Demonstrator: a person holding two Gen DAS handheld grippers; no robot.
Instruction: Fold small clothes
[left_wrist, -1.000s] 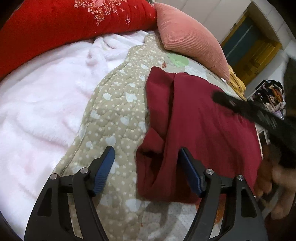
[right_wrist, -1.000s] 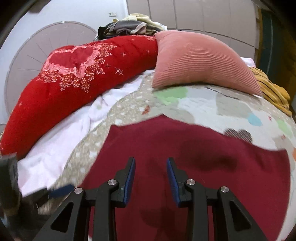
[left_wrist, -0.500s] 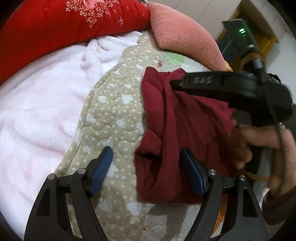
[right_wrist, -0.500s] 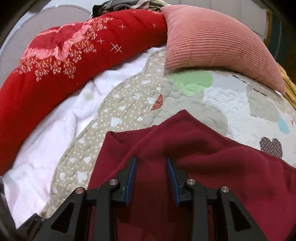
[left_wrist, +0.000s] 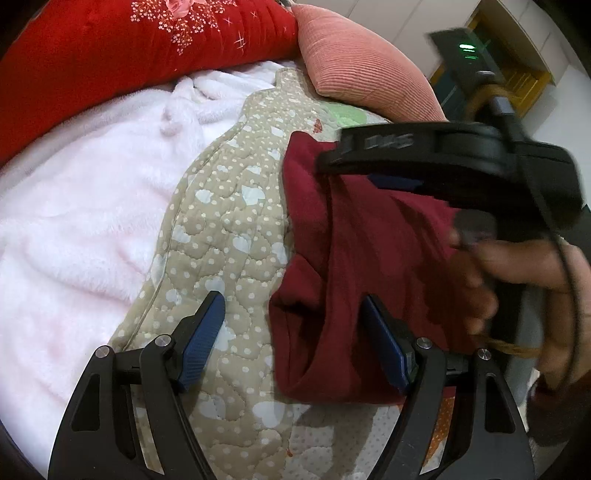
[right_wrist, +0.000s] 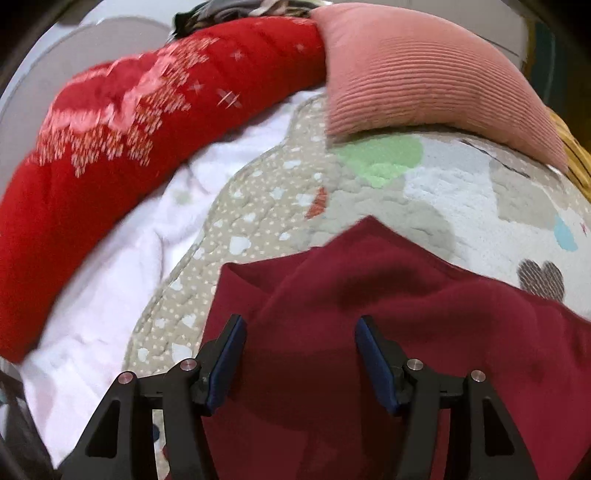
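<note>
I have the dark red garment (left_wrist: 369, 258) lying folded over on the quilted bedspread (left_wrist: 229, 229), its left edge doubled into a thick fold that runs toward me. My left gripper (left_wrist: 295, 339) hangs low over that near corner with its jaws spread wide — the left pad is over bare bedspread, the right pad over the cloth, and neither presses on anything. My right gripper (right_wrist: 299, 354) sits over the far end of the garment (right_wrist: 369, 332), and its jaws have just been opening; the cloth lies below and between them, but the blue pads stand clear of it on both sides, so nothing is gripped. In the left wrist view the right gripper (left_wrist: 373, 173) shows from the side above the garment's far corner, with the person's hand (left_wrist: 524, 280) wrapped around its handle. A pale pink fleece blanket (left_wrist: 81, 229) lies just beside the bedspread on the left — behind it a long red bolster (right_wrist: 122, 122) and a ribbed pink cushion (right_wrist: 424, 74) rest at the head of the bed
</note>
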